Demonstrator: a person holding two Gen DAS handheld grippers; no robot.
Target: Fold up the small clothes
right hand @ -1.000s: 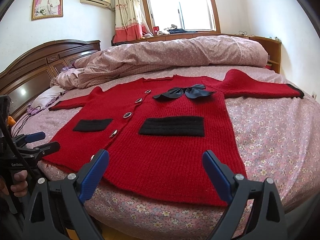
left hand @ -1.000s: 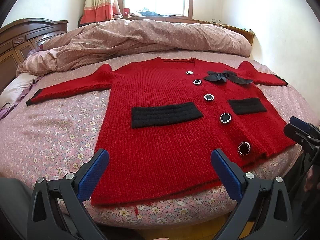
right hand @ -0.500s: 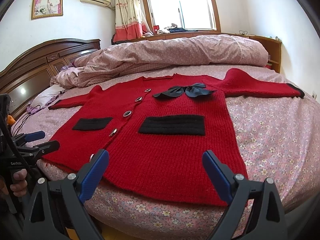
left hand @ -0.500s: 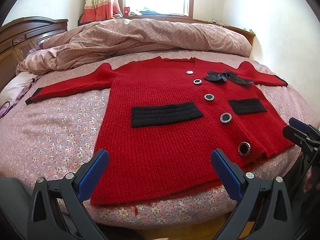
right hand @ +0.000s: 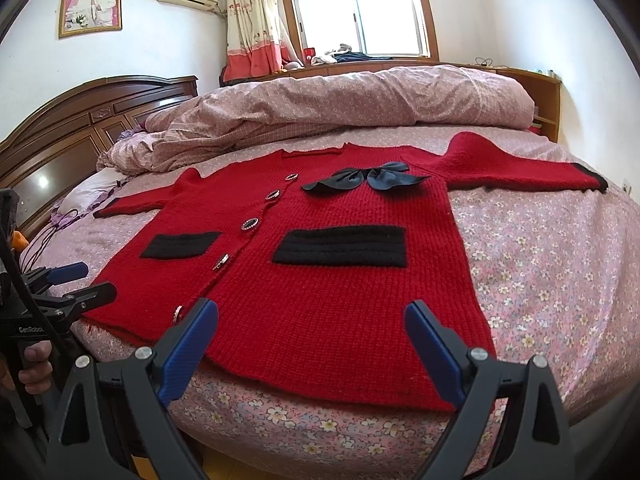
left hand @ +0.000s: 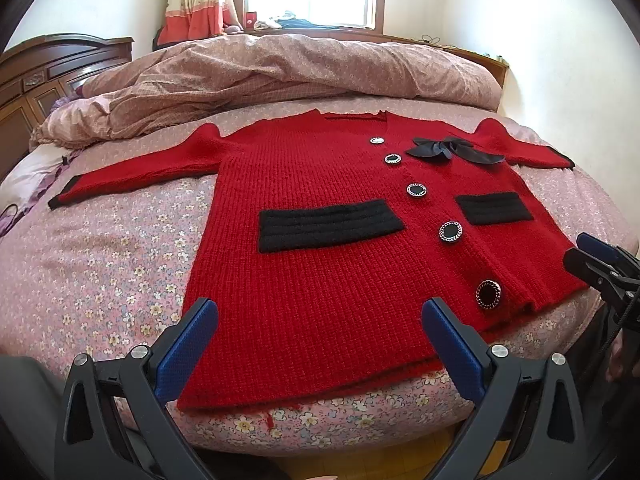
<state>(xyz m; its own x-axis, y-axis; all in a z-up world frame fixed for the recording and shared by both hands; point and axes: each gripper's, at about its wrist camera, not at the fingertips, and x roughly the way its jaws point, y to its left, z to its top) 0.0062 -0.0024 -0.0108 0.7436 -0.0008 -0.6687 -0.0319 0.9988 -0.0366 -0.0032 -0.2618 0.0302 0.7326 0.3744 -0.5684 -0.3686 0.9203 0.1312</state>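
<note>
both tongs were spread wide and held nothing: left tongs (left hand: pixel 320 334) hung over the near hem on the wearer's-right half, right tongs (right hand: pixel 311 330) over the hem on the other half. red cardigan (left hand: pixel 340 248) lay flat, front up, buttoned, on the bed (left hand: pixel 100 248), hem at the near edge, sleeves out to both sides. folding not started, by the look of it.

risks from here, judgement only:
- hem sat right at the mattress edge; a low or shallow pinch could catch the flowered sheet (right hand: pixel 552 264) with the knit, dragging bedding along.
- thick loose knit; a pinch on one layer only would let the back panel lag and bunch under the fold.
- big buttons (left hand: pixel 451 232) ran down the placket; a pad closing on one might slip off or hold weakly.
- black bow (right hand: pixel 362 178) stood proud near the neck; folding over it would likely leave a lump or crush it.
- left sleeve (left hand: pixel 132 174) and right sleeve (right hand: pixel 520 170) reached well out; if the body was lifted first they would probably trail and twist.
- the two tools were close at the hem, each visible in the other's view; crossing paths could knock them together.
- piled duvet (left hand: pixel 280 68) lay just behind the collar; a far fold might push into it and skew the garment.
</note>
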